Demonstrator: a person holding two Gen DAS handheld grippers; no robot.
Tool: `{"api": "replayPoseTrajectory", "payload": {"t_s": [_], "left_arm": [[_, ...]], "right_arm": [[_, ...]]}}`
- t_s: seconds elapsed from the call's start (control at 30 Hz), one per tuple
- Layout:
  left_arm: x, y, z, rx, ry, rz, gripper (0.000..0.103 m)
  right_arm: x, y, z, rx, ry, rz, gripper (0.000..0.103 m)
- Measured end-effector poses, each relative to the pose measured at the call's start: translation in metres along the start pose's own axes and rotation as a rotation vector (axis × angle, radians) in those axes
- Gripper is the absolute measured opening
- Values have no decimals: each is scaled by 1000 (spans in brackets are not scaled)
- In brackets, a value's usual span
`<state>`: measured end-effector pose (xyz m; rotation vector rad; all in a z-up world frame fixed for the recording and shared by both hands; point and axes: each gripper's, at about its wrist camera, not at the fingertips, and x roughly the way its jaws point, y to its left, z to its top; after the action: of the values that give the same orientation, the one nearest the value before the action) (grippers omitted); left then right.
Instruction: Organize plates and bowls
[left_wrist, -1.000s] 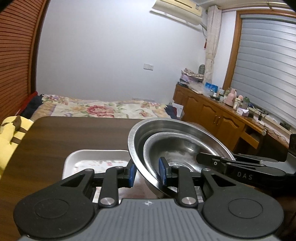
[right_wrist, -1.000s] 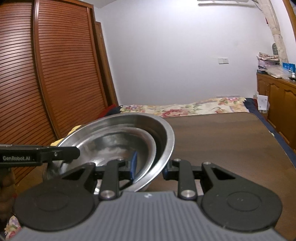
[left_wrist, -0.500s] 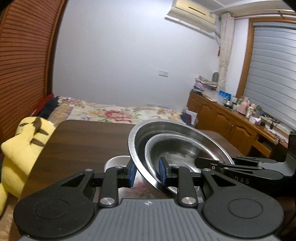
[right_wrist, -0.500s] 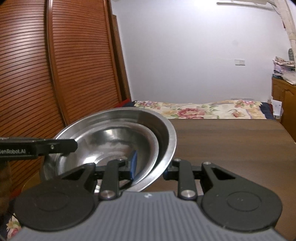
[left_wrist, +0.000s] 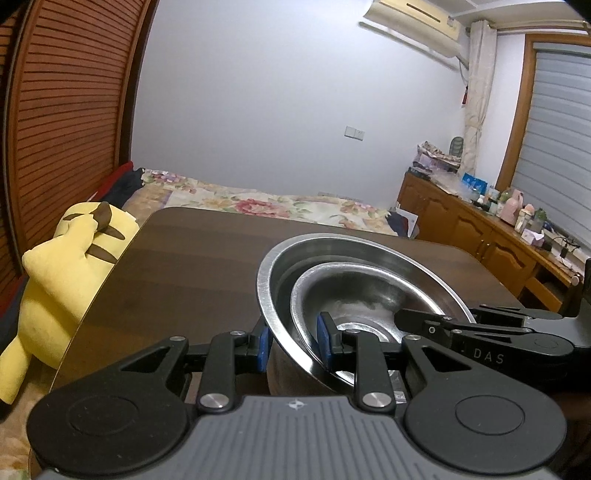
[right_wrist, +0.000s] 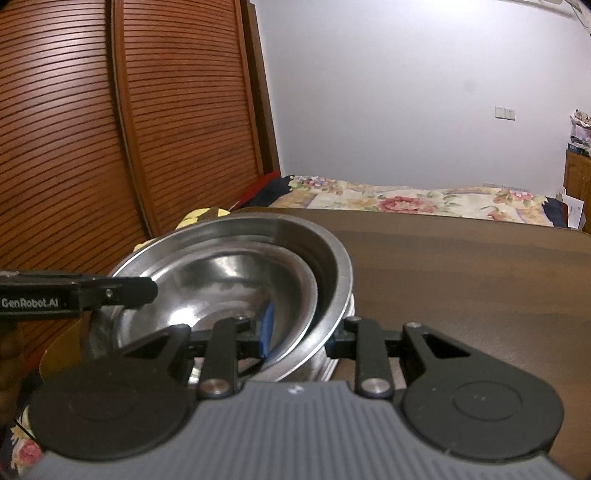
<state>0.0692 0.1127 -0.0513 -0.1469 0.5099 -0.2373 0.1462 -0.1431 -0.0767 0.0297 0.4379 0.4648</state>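
Observation:
Two steel bowls are nested, a small bowl (left_wrist: 354, 291) inside a large bowl (left_wrist: 373, 254), and are held just above the dark wooden table (left_wrist: 184, 266). My left gripper (left_wrist: 294, 343) is shut on their near rims, one blue pad outside the large bowl and one inside the small bowl. On the opposite side my right gripper (right_wrist: 299, 336) is shut on the rims of the same pair, the small bowl (right_wrist: 221, 280) inside the large bowl (right_wrist: 325, 254). Each gripper shows in the other's view, the right gripper (left_wrist: 410, 317) at the bowls' right and the left gripper (right_wrist: 147, 291) at their left.
A yellow plush toy (left_wrist: 70, 266) lies against the table's left edge. Beyond the table is a bed with a floral cover (left_wrist: 280, 203). Louvred wooden doors (right_wrist: 110, 129) stand at the left, and a low wooden cabinet (left_wrist: 476, 236) with clutter runs along the right wall.
Both grippers have carried the nested bowls leftward over the table. The white tray seen below them earlier has dropped out of view, and the plush toy has come into view.

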Motion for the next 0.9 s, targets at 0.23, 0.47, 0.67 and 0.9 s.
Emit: {"api": "replayPoseTrajectory", "payload": {"t_s": [0.23,0.47,0.67,0.9], "left_arm": [[7,0,-3,2,10,6,28],[9,-1,-4,13,0,16,28],[9,-4,-3,26,-1,26,28],[7,-8,-1,31,-2,53,31]], "right_arm": [[2,-3,-1,6,9,-6,29],[4,-4,-1,16,2,7,30],[2,-5,-1,11,7,6,36],[-2,-5,2,-9,-2,-6,56]]}}
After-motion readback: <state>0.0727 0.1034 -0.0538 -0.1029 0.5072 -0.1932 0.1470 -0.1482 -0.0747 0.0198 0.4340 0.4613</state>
